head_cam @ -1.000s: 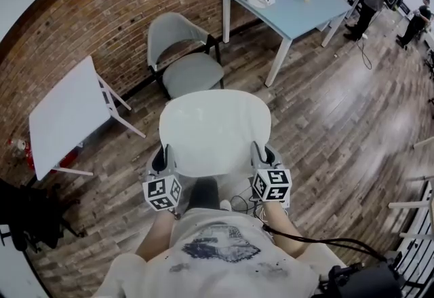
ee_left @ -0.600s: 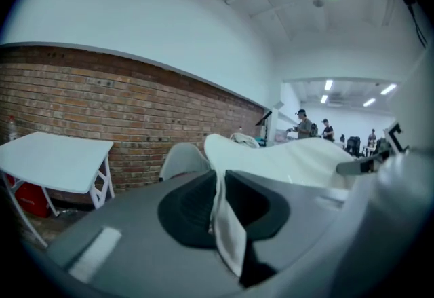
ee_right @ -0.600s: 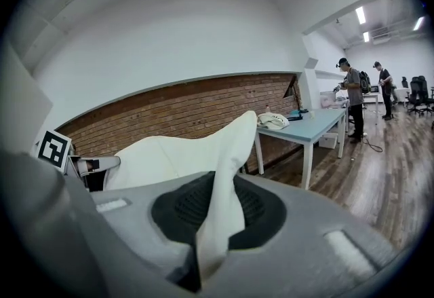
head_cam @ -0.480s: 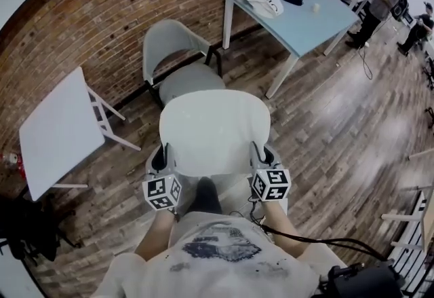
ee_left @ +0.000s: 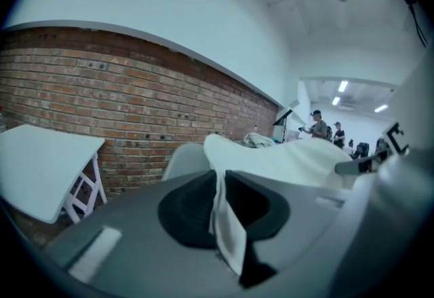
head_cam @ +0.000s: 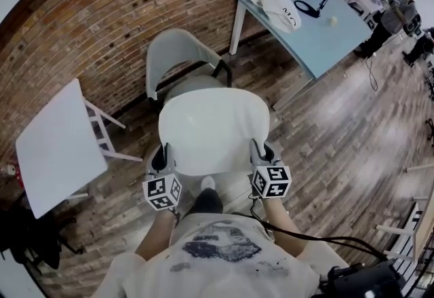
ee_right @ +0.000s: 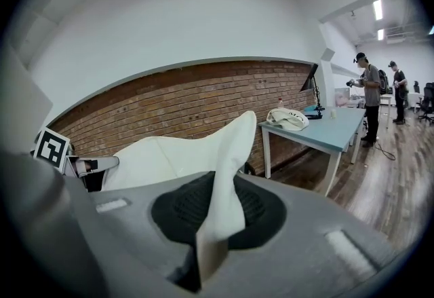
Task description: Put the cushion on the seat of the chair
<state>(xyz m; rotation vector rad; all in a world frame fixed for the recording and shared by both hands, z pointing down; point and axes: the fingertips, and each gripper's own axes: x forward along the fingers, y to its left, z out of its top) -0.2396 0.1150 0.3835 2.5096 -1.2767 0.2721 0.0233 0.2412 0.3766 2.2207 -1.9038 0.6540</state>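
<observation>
A flat white cushion (head_cam: 213, 130) hangs level in front of the person, held by its two near corners. My left gripper (head_cam: 161, 154) is shut on the cushion's left edge (ee_left: 224, 222). On the right edge (ee_right: 220, 215) my right gripper (head_cam: 261, 152) is shut. A grey chair (head_cam: 178, 52) with a rounded back stands against the brick wall, just beyond the cushion; the cushion hides most of its seat (head_cam: 190, 83).
A white folding table (head_cam: 57, 147) stands at the left by the wall. A light blue table (head_cam: 319, 22) with a white bag (head_cam: 278, 6) and a lamp is at the upper right. Two people (head_cam: 400, 11) stand far right. Cables trail over the wood floor by the person's feet.
The person has walked toward the chair with the cushion; the chair and both tables have shifted nearer in the head view. Both grips on the cushion look unchanged.
</observation>
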